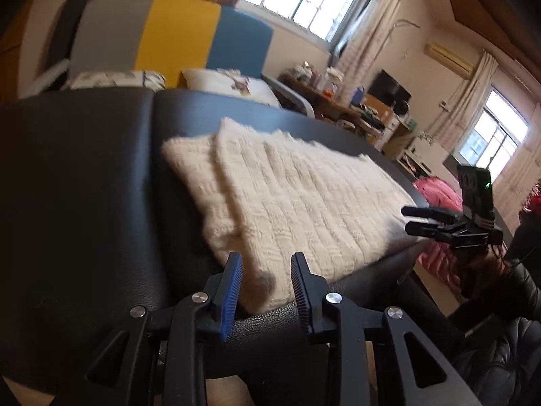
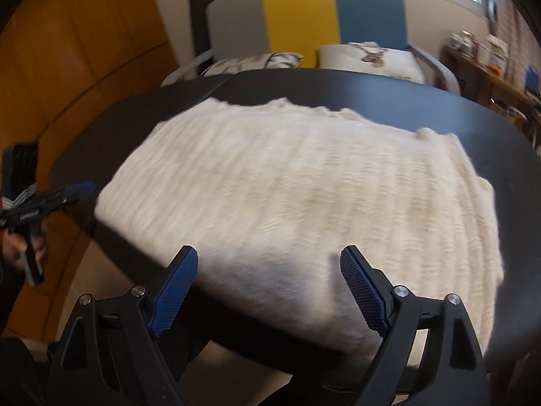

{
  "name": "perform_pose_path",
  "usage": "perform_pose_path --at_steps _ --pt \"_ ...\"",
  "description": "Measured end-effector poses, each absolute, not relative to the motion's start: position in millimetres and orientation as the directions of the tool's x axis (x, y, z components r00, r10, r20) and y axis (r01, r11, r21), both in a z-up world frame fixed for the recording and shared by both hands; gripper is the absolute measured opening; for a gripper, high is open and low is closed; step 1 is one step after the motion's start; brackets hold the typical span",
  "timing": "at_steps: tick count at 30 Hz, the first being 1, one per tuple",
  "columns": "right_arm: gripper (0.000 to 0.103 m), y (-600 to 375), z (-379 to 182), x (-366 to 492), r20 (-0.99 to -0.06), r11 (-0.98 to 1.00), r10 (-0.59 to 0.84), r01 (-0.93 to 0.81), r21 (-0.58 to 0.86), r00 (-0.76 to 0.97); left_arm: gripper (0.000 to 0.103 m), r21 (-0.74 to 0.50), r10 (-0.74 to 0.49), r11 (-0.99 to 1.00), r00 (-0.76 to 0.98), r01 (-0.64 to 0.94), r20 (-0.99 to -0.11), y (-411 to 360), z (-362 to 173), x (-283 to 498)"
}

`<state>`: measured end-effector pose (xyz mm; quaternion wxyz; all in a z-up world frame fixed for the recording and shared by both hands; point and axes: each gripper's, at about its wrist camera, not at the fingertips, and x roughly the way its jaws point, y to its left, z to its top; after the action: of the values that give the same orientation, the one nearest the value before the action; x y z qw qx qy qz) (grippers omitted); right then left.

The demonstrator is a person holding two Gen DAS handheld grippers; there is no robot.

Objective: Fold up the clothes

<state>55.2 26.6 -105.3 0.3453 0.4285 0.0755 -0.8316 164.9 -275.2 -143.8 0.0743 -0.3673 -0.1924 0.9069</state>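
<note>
The cream knit garment lies partly folded on the black counter, its hem overhanging the near edge. Both tools, left tool and right tool, stand open and empty; best to pinch both near corners evenly before lifting

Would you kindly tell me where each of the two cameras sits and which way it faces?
Left wrist: on the left gripper, looking down along its open fingers at the near corner of the cream knitted garment on the black table; the right gripper shows at right.
Right wrist: on the right gripper, open, facing the garment's near edge; the left gripper and a hand show at left.
Shared: garment, table, the grey, yellow and blue headboard.
</note>
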Motion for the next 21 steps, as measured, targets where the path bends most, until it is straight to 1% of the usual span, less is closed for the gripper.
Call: perform_pose_path --at_steps 2,3,4,5,6,9,11,13,14,16,18,20,21 --pt "0.090 15.4 -100.9 56.5 -0.768 -0.731 -0.518 0.662 0.167 -0.378 0.030 -0.433 0.317 -0.901 -0.697 -0.010 -0.643 -278.1 -150.9 157.8" --pt "0.093 10.5 -98.7 56.6 -0.769 -0.722 -0.521 0.671 0.167 -0.370 0.030 -0.461 0.340 -0.887 -0.693 -0.012 -0.635 -281.4 -154.4 155.5" --pt "0.098 4.3 -95.8 55.3 -0.766 -0.707 -0.537 0.685 0.179 -0.353 0.030 -0.488 0.362 -0.872 -0.690 -0.014 -0.627 -284.8 -157.8 153.1" --pt "0.100 -0.5 -93.3 54.2 -0.760 -0.694 -0.553 0.694 0.191 -0.343 0.030 -0.515 0.384 -0.857 -0.687 -0.016 -0.617 -288.1 -161.3 150.7" --pt "0.100 -5.5 -91.1 53.0 -0.755 -0.690 -0.560 0.697 0.196 -0.342 0.030 -0.541 0.407 -0.841 -0.686 -0.023 -0.603 -290.7 -163.6 148.8" --pt "0.101 -20.5 -97.0 41.4 -0.769 -0.704 -0.541 0.684 0.193 -0.340 0.030 -0.599 0.484 -0.794 -0.700 -0.100 -0.525 -289.4 -159.3 148.1" --pt "0.101 -24.2 -109.8 33.1 -0.792 -0.733 -0.508 0.653 0.191 -0.338 0.029 -0.554 0.462 -0.827 -0.673 -0.093 -0.577 -282.6 -164.9 145.8" --pt "0.101 -26.7 -128.5 27.0 -0.828 -0.765 -0.459 0.618 0.183 -0.322 0.005 -0.506 0.437 -0.858 -0.645 -0.089 -0.627 -275.8 -170.6 143.5" --pt "0.101 -27.6 -139.5 24.9 -0.849 -0.780 -0.429 0.600 0.176 -0.309 0.005 -0.490 0.428 -0.867 -0.636 -0.090 -0.642 -273.3 -173.1 143.7" --pt "0.103 -33.1 -145.1 34.5 -0.839 -0.771 -0.400 0.630 0.091 -0.368 0.005 -0.515 0.447 -0.851 -0.651 -0.100 -0.613 -274.7 -176.1 154.5" --pt "0.103 -33.3 -146.0 36.1 -0.831 -0.777 -0.401 0.624 0.086 -0.385 0.005 -0.516 0.435 -0.852 -0.662 -0.085 -0.610 -276.5 -177.7 163.3" --pt "0.103 -32.8 -146.4 35.6 -0.825 -0.781 -0.405 0.618 0.089 -0.393 0.005 -0.571 0.462 -0.819 -0.663 -0.063 -0.589 -280.3 -178.6 167.0" --pt "0.103 -33.0 -146.0 35.2 -0.827 -0.780 -0.404 0.620 0.087 -0.392 0.010 -0.598 0.473 -0.800 -0.667 -0.051 -0.576 -282.6 -178.8 168.6"
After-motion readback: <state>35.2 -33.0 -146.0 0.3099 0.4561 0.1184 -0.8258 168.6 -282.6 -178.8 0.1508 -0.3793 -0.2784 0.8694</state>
